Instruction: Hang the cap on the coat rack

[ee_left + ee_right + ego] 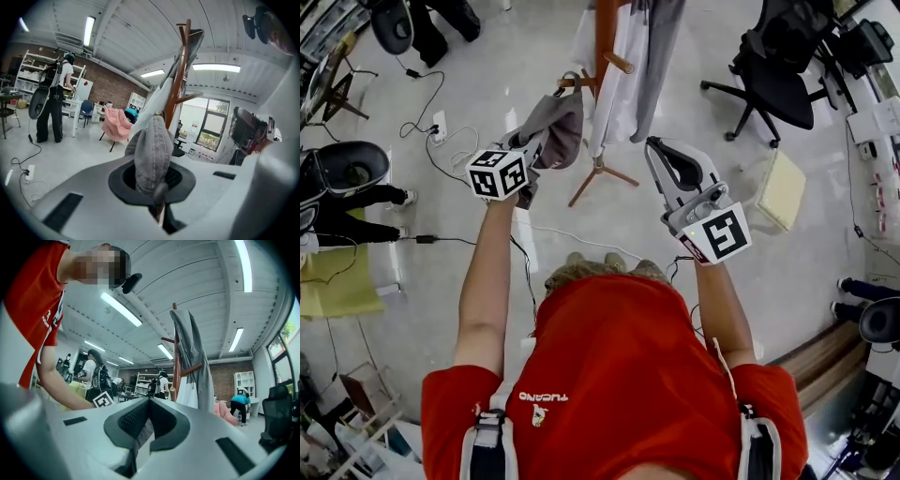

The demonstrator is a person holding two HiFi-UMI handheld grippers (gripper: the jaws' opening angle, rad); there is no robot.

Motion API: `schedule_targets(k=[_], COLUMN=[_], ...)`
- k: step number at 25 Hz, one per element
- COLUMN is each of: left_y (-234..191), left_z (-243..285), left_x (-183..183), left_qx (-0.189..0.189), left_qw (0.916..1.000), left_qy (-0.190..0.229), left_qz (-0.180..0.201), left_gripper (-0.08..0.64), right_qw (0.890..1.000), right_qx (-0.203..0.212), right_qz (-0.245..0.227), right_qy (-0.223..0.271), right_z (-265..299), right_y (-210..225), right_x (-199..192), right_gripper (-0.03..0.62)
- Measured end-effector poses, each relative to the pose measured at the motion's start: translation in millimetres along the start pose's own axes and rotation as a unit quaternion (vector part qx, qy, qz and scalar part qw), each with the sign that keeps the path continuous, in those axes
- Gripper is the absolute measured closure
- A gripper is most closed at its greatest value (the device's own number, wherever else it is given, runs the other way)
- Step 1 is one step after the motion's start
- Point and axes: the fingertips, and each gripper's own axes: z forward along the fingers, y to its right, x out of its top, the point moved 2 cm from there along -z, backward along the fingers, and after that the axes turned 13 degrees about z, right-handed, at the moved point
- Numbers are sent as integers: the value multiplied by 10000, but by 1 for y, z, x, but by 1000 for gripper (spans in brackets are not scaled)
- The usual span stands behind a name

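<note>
The top of the coat rack (605, 37) is running off the upper edge and the brim is hiding in folds, as the left gripper (532, 152) is clamping the grey cap (555, 127), lying long from seven toward one o'clock beside a peg (569, 82), while the right gripper (654, 148), at three o'clock, is sitting closed and empty.

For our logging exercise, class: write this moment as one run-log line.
left gripper: shut on cap | right gripper: shut, empty | cap: grey, close to coat rack
</note>
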Motion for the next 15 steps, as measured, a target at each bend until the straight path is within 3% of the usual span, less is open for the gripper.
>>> schedule_targets(k=[4,10,15], left_y=[1,-1,8], left_z=[30,57,71], left_x=[-11,-24,-29], left_qx=[-292,-435,-384], left_qw=[9995,9990,9971], left_qy=[-114,21,278], left_qz=[33,92,591], left_gripper=[545,534,313], right_qw=[9997,9986,9976], right_qx=[-211,-469,-599], right_qz=[0,16,16], right_qy=[-129,-256,-339], right_z=[1,2,-2], right_y=[3,6,16], right_x=[-8,-20,-26], right_gripper=[569,569,569])
